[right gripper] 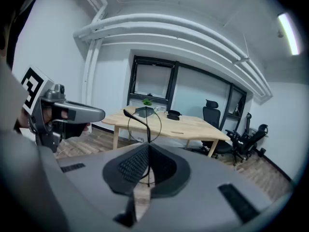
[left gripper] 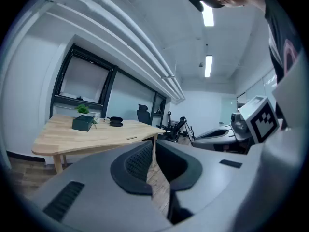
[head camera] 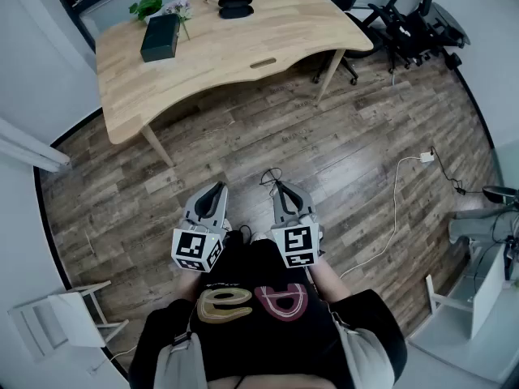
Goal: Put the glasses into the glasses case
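Here's the worry: the right gripper (right gripper: 148,146) has the glasses (right gripper: 136,119) by a thin bit of wire frame and nothing more. That's a slender purchase, so I'd say any swing on the way over could twist them in the pads or let them slip out onto the wood floor (head camera: 340,152) below. Squeeze harder and the frame may bend. The jaws are fully closed on that wire, with one round rim and a temple arm sticking up just past the tips. The glasses case (head camera: 236,9) sits well ahead of both grippers, on the far part of the table (head camera: 243,47), beyond a dark green box (head camera: 160,37). I can't tell from here whether it lies open. If it doesn't, or if it slides when nudged, a one-sided drop-in could miss. The left gripper (head camera: 217,187) hangs just beside the right one, jaws drawn together with nothing between them and touching nothing, so it's free to steady that case.
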